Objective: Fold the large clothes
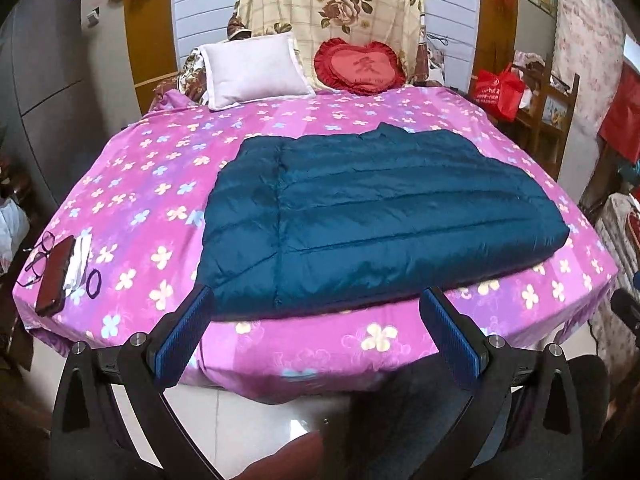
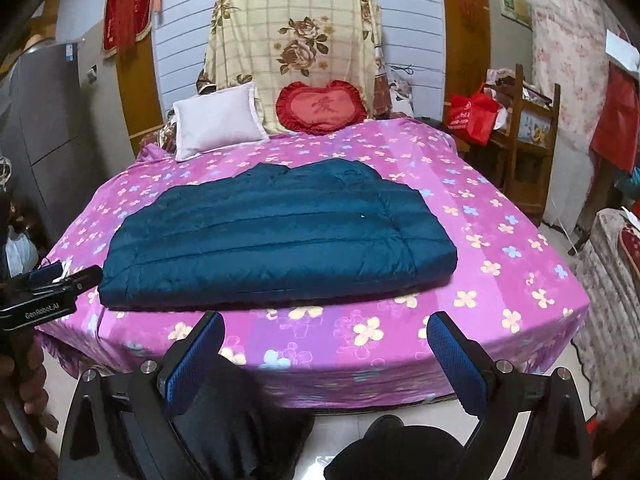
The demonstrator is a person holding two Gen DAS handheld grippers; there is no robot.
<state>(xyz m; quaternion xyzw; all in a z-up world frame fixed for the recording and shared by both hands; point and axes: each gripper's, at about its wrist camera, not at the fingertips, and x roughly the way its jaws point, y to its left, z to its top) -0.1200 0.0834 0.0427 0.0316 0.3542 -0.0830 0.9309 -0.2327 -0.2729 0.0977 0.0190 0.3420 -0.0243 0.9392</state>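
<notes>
The dark blue quilted jacket (image 1: 380,216) lies folded in the middle of the frame, on the pink flowered bed sheet (image 1: 132,184). The left gripper (image 1: 316,300) and right gripper (image 2: 324,328) are at the lower edge, both wide apart and empty, just below the jacket's near edge.

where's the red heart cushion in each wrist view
Left wrist: the red heart cushion is at upper centre, just right of the white pillow.
Right wrist: the cushion is at upper centre, again right of the pillow.
Shared landmark: the teal puffer jacket lying in front of it.
</notes>
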